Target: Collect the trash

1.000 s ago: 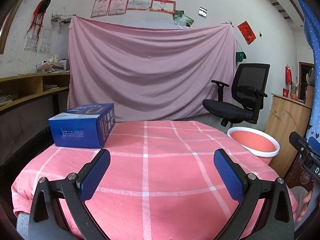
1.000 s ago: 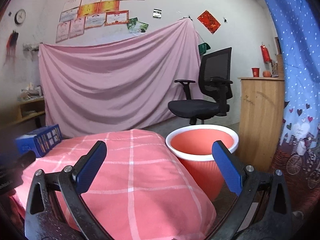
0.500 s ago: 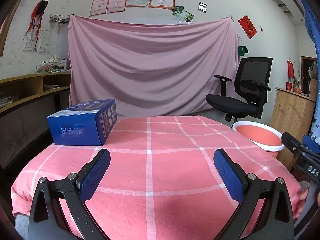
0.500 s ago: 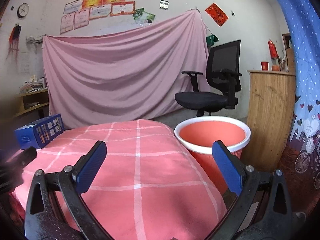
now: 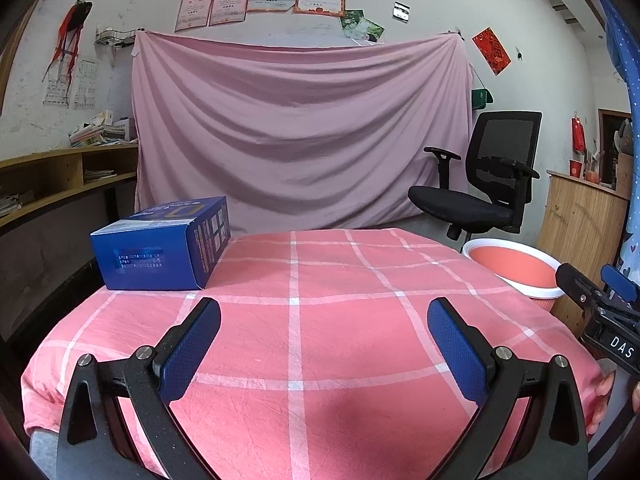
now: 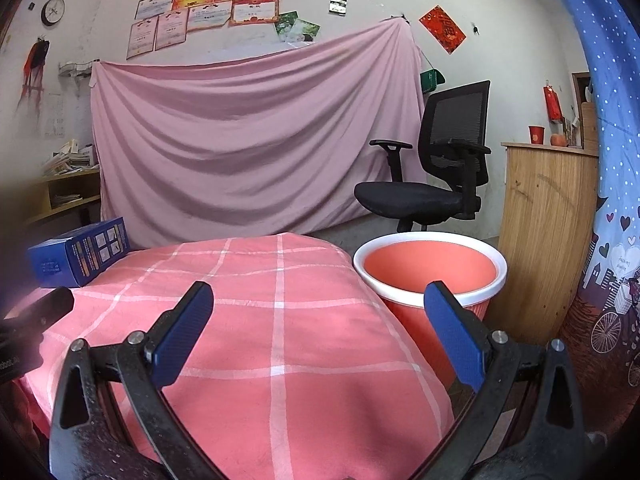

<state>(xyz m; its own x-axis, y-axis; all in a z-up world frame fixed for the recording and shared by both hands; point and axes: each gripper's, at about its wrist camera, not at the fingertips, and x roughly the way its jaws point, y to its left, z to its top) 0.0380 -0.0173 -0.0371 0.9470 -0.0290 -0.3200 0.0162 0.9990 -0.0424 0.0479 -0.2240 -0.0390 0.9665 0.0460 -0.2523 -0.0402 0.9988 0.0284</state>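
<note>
Item 1, my left gripper (image 5: pixel 324 328): held level over the near part of the table (image 5: pixel 360 340), its pink checked cloth below, jaws spread wide with nothing between the blue pads (image 5: pixel 188 354). It faces the far wall.

Item 2, my right gripper (image 6: pixel 318 326): also level, jaws wide apart and empty, set over the table's right end — the right pad overlaps the bin's rim in its own view. From the left wrist view the same tool shows at the right border, black with a blue tip, white letters "DAS" on its body; a bit of my hand (image 5: pixel 602 394) shows under it.

Item 3, blue box (image 5: pixel 160 246): the one piece of trash I can see, lying on its side at the table's far left corner, well apart from both grippers. Printed panels on its long side and a block of text on its end, too small to read; a large gold mark on top.

Item 4, trash bin (image 6: pixel 430 266): salmon with a white rim, on the floor just beside the table's right end. The right wrist view looks down into it and finds it bare inside; the left view catches only part of the rim and inner wall.

Item 5, surroundings: pink sheet (image 5: pixel 300 132) hung on the wall, certificates above it, black office chair (image 6: pixel 436 172), wooden cabinet (image 6: pixel 548 232) — its writing unreadable
</note>
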